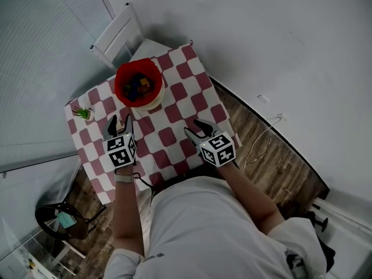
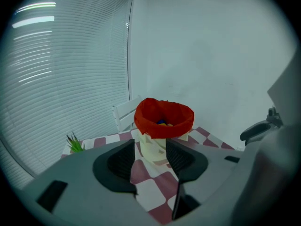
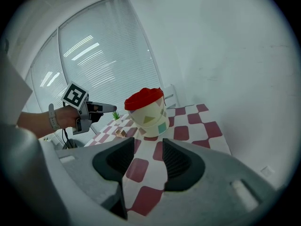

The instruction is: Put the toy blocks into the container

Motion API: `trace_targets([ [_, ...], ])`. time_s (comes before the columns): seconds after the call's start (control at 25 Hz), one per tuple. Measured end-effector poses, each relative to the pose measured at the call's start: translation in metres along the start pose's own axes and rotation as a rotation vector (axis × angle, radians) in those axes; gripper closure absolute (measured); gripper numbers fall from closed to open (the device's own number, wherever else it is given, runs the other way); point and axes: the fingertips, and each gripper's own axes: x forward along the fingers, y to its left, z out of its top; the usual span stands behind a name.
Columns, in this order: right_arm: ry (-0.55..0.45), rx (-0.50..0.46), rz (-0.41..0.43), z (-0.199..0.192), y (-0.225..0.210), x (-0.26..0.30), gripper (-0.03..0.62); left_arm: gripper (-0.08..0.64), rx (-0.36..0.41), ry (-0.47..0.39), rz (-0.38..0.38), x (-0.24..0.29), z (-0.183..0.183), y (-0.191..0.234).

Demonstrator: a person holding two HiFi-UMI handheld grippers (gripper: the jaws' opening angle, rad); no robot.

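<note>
Blocks [image 1: 138, 88] lay in the container [image 1: 123, 77]. Near it, the left gripper [image 1: 120, 122] and right gripper [image 1: 196, 128] hung wide-jawed and empty, apparently finished.

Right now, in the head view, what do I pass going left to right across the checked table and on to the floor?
small green plant → red-lined container → right gripper → white cable on the floor
</note>
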Motion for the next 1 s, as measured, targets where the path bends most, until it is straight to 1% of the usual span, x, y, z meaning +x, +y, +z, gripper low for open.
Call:
trace_targets([
  [0.28, 0.032, -0.048, 0.042, -0.005, 0.033, 0.013, 0.403, 0.364, -0.059, 0.045, 0.045, -0.024, -0.049, 0.029],
  [0.52, 0.066, -0.096, 0.062, -0.008, 0.057, 0.024, 0.403, 0.36, -0.105, 0.086, 0.061, -0.033, -0.089, 0.049],
  [0.76, 0.097, -0.126, 0.055, -0.011, 0.072, 0.031, 0.403, 0.357, -0.13, 0.13, 0.06, -0.023, -0.122, 0.066],
  [1.0, 0.129, -0.129, 0.027, -0.02, 0.079, 0.037, 0.403, 0.357, -0.152, 0.153, 0.059, -0.001, -0.139, 0.088],
])
